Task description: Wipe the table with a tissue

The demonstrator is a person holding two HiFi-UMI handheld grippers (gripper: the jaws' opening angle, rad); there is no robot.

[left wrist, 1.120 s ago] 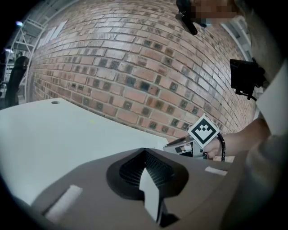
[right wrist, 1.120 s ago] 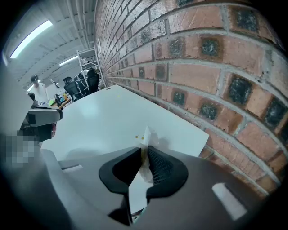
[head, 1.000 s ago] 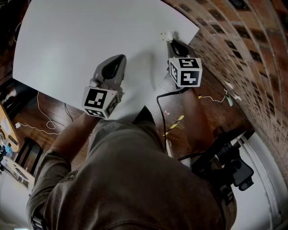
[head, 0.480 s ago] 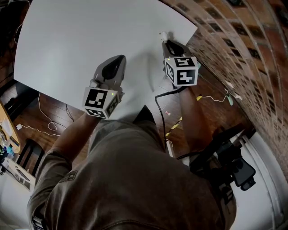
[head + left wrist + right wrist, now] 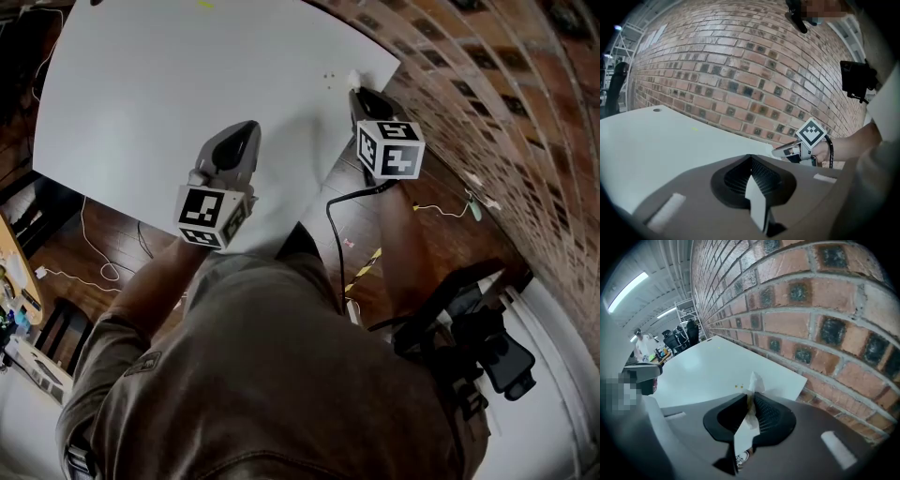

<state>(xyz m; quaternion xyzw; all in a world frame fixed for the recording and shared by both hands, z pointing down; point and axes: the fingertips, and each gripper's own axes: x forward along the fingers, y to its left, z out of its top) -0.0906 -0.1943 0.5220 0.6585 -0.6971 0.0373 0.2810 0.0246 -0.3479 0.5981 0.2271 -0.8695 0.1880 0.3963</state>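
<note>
The white table (image 5: 169, 84) fills the upper left of the head view. My right gripper (image 5: 356, 91) sits at the table's far right corner, shut on a crumpled white tissue (image 5: 354, 77) that sticks out past its tips. In the right gripper view the tissue (image 5: 753, 380) is pinched between the jaws, over the table (image 5: 708, 366). Two small yellowish spots (image 5: 738, 386) lie just left of it. My left gripper (image 5: 248, 125) rests over the table's near middle, shut with nothing in it. The left gripper view shows the right gripper (image 5: 799, 149) off to the right.
A brick wall (image 5: 487, 84) runs close along the table's right edge. A black cable (image 5: 342, 202) trails from the right gripper. A yellow mark (image 5: 204, 5) lies at the table's far edge. People and equipment (image 5: 675, 341) stand beyond the far end.
The right gripper with the tissue slid a little left, then back right toward the corner. Two small spots now show left of the tissue. The left gripper stayed put.
</note>
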